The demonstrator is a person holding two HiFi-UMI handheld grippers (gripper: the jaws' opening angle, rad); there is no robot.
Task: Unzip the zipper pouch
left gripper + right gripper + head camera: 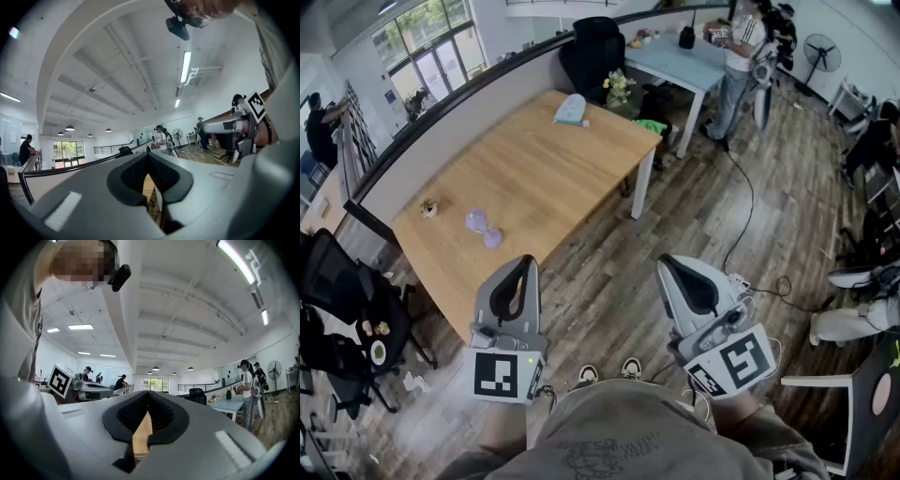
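A light blue pouch [571, 111] lies flat at the far end of the wooden table [534, 178], well away from both grippers. I cannot make out its zipper from here. My left gripper [528, 260] is held close to my body over the floor, off the table's near corner, jaws shut with nothing in them. My right gripper [666, 261] hangs beside it over the floor, also shut and empty. In the left gripper view the left gripper [148, 151] points up at the ceiling; in the right gripper view the right gripper [148, 392] does too.
A purple dumbbell-shaped object [484, 228] and a small ornament [428, 207] sit on the table's near left. Black office chairs [337, 309] stand at the left. A black chair [592, 52], a grey table [684, 61] and a person [736, 66] are beyond. A cable [748, 211] runs across the floor.
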